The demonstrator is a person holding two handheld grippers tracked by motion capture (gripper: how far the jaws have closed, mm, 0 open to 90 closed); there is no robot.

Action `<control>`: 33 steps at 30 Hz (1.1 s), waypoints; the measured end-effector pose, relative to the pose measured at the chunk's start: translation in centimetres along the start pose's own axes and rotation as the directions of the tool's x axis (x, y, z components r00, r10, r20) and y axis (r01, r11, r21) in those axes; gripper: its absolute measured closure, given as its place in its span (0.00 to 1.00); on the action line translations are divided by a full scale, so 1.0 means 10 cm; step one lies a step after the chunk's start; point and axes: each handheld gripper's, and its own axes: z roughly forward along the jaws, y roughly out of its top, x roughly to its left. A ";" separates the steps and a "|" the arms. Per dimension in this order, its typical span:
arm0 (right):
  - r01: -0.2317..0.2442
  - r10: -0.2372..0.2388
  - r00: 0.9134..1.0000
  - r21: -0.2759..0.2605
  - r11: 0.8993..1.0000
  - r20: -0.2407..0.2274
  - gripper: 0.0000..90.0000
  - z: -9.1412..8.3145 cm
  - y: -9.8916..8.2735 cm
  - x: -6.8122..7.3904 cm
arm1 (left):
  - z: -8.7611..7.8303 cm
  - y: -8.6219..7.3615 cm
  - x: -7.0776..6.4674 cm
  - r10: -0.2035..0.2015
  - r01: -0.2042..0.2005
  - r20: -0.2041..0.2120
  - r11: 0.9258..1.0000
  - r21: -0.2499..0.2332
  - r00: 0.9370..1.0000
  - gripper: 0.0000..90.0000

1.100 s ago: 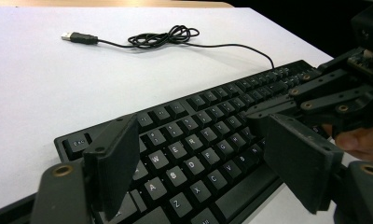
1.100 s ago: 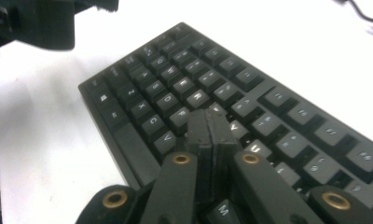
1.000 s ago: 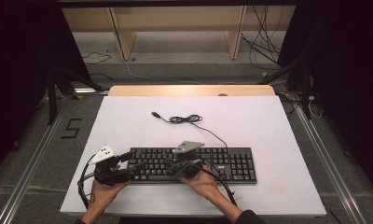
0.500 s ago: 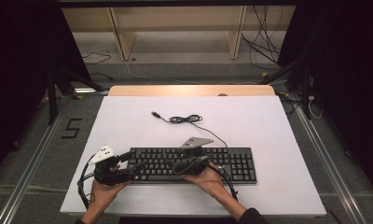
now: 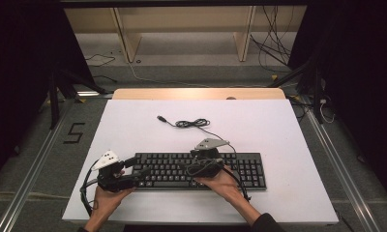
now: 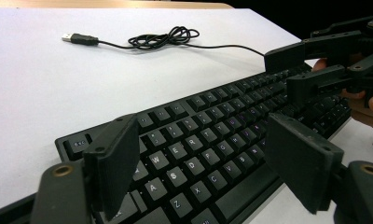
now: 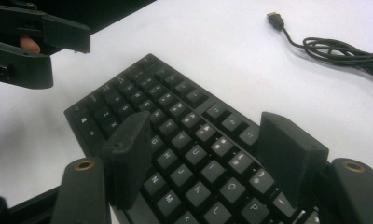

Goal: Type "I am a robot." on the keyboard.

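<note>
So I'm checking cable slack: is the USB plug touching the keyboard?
Apart. The high view shows the USB plug lying on bare table, well beyond the keyboard.

Left gripper (image 5: 139, 166) low, jaws spread wide, nothing clamped; right gripper (image 5: 194, 162) just been opening, jaws now wide, nothing between the pads; both forearms enter from bottom edge.

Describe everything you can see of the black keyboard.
The keyboard is black, full-size, seemingly plastic, with white letters and a number pad at its right end. It lies flat along the near part of the white table. Its thin black cable runs back, loosely coiled, to a free plug. The left gripper and right gripper hover open above its keys.
</note>
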 end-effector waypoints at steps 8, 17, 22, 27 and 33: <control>0.006 -0.006 1.000 -0.009 1.000 0.004 0.58 -0.05 0.00 -0.06 | 0.00 0.00 0.00 0.000 0.000 -0.001 1.000 0.000 1.000 0.29; -0.002 0.001 1.000 0.030 1.000 0.027 0.83 -0.03 -0.02 -0.11 | 0.00 0.00 0.00 0.004 -0.004 0.000 1.000 0.002 1.000 0.29; -0.009 0.006 0.999 0.060 0.998 0.052 0.97 0.00 -0.05 -0.14 | 0.00 0.00 0.00 0.002 -0.002 -0.001 1.000 0.000 1.000 0.29; -0.008 0.001 0.998 0.107 0.994 0.061 1.00 0.06 -0.08 -0.15 | 0.00 0.00 -0.01 0.001 -0.001 -0.001 1.000 0.000 1.000 0.29; 0.003 -0.013 0.998 0.146 0.989 0.067 1.00 0.15 -0.11 -0.14 | 0.00 0.00 -0.01 0.001 -0.001 0.000 1.000 0.000 1.000 0.29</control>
